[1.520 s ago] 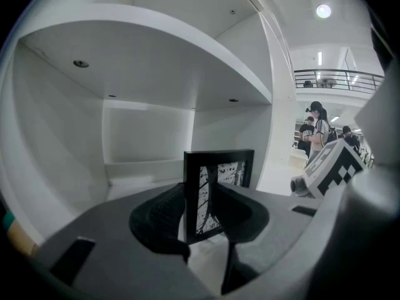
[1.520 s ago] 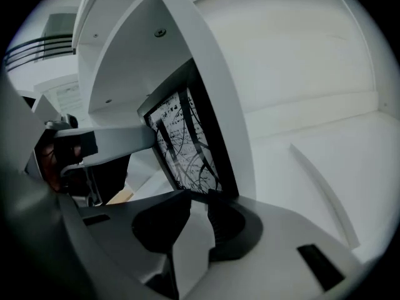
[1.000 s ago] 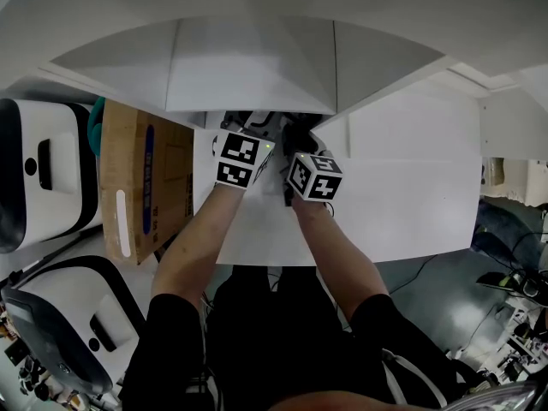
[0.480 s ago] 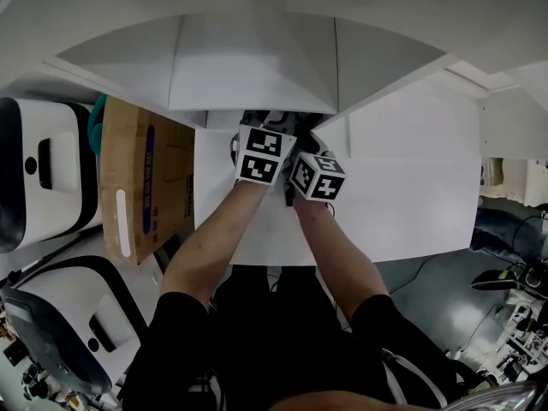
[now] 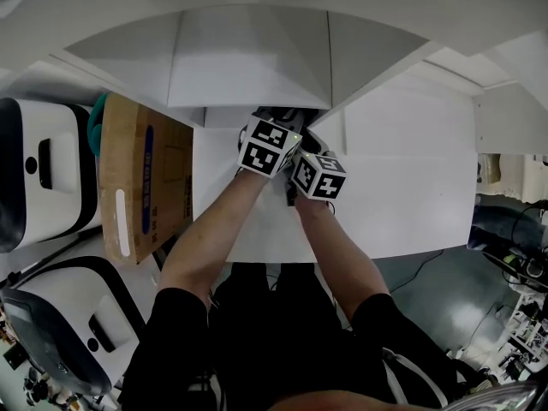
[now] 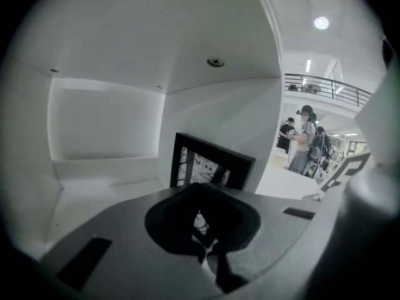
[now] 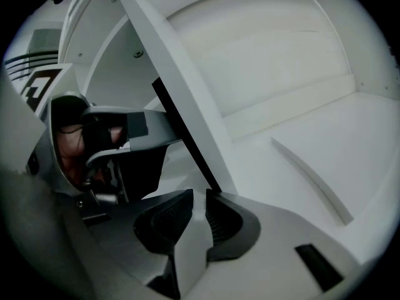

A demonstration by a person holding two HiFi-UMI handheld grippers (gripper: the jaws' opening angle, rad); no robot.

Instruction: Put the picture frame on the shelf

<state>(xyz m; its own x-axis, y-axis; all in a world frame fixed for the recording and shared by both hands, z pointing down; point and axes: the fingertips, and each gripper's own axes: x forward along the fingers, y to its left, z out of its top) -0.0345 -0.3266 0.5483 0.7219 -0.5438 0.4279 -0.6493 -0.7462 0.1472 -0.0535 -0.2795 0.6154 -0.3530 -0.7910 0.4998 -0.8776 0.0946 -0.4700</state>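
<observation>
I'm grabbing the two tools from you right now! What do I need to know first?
Left tool: jaws just closed with nothing between them, aimed at the black picture frame with a black-and-white print.
Right tool: clamped on what looks like that frame's near edge.
Frame: upright inside the white shelf compartment, towards its right wall.
Done: the frame is in the shelf.
Left: probably check that it stands alone, open the right tool, then pull both tools out.

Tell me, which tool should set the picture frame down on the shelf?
Right. The right tool is clamped on the picture frame inside the shelf, so it can lower it. The left tool has just closed its jaws on nothing I can see.
</observation>
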